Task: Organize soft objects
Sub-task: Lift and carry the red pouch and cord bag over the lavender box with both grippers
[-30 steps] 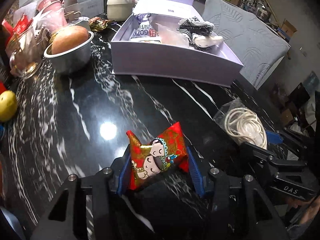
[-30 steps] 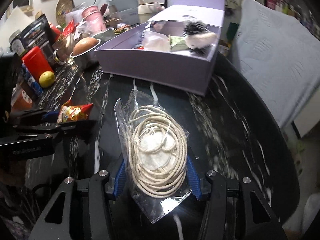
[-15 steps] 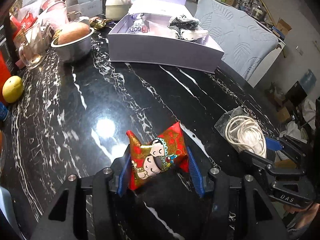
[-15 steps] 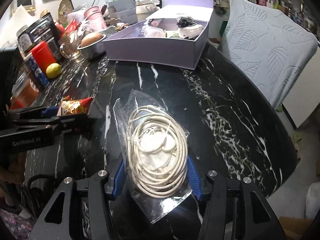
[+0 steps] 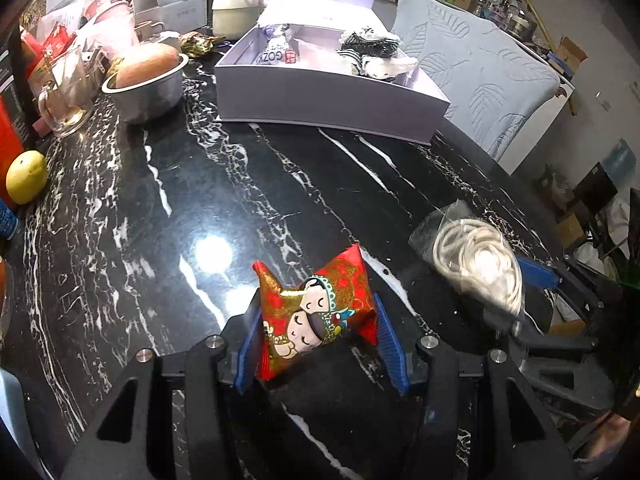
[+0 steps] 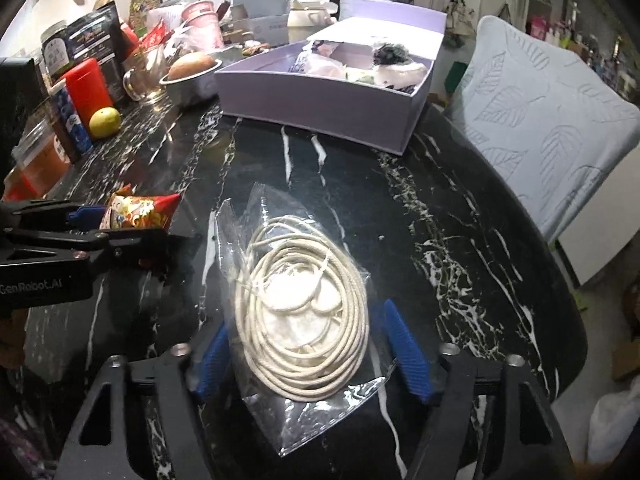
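A red and gold cartoon-printed packet sits crosswise between the blue pads of my left gripper, which is shut on it just above the black marble table. My right gripper is shut on a clear plastic bag of coiled cream rope. The two grippers are side by side: the left gripper with its packet shows in the right wrist view, and the rope bag shows blurred in the left wrist view. An open lilac box stands at the far side, holding a black-and-white fuzzy item and a printed pouch.
A steel bowl, a glass mug, a lemon, a red canister and other clutter line the left side. A chair with a pale blue cover stands past the table's curved right edge.
Both grippers have drawn back from the lilac box, which now looks smaller and farther off. Each keeps its load between its pads.
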`<state>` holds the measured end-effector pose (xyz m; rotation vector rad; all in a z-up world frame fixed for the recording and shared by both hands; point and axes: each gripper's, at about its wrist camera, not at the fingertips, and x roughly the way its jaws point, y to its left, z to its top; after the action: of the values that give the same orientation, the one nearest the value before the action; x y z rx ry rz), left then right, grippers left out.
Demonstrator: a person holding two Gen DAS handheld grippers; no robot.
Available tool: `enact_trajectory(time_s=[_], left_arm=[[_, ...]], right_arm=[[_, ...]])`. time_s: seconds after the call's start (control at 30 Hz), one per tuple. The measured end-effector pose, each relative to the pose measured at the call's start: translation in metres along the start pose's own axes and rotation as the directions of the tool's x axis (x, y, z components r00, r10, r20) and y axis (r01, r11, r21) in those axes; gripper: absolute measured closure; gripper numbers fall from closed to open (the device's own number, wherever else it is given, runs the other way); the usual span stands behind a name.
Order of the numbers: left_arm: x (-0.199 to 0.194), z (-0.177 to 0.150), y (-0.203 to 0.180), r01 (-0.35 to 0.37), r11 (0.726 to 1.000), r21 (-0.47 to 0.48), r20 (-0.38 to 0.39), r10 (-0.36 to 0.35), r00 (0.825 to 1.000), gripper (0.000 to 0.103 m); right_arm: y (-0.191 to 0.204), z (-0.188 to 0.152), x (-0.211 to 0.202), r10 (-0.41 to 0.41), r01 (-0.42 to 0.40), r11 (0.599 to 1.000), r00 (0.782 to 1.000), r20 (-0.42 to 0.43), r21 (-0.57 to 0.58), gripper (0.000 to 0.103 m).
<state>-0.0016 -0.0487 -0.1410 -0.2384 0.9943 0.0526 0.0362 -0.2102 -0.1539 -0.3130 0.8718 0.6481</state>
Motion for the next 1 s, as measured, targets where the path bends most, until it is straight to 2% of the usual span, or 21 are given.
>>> enact_trajectory(time_s=[0.1,0.17,0.6,1.0], left_arm=[[0.000,0.004,-0.002,0.009,1.000,-0.001,0.007,-0.009,1.000,0.052],[-0.001,0.007,-0.003,0.017,1.000,0.003,0.012,-0.017,1.000,0.052],[-0.016,0.022,-0.015,0.056,0.995,0.081,0.068,-0.061,0.996,0.052],[-0.047,0.052,-0.015,0.043,0.994,0.104,0.179,-0.062,0.982,0.052]], right_arm=[[-0.009,-0.001,-0.002,0.017,-0.018,0.999,1.000,0.019,0.050,0.056],[-0.014,-0.001,-0.004,0.031,-0.033,0.996,0.999,0.026,0.081,0.058],[-0.016,-0.008,-0.025,0.075,-0.082,0.977,0.996,0.042,0.195,0.058],[-0.016,0.006,-0.052,0.094,-0.119,0.961,0.990,0.107,0.250,0.058]])
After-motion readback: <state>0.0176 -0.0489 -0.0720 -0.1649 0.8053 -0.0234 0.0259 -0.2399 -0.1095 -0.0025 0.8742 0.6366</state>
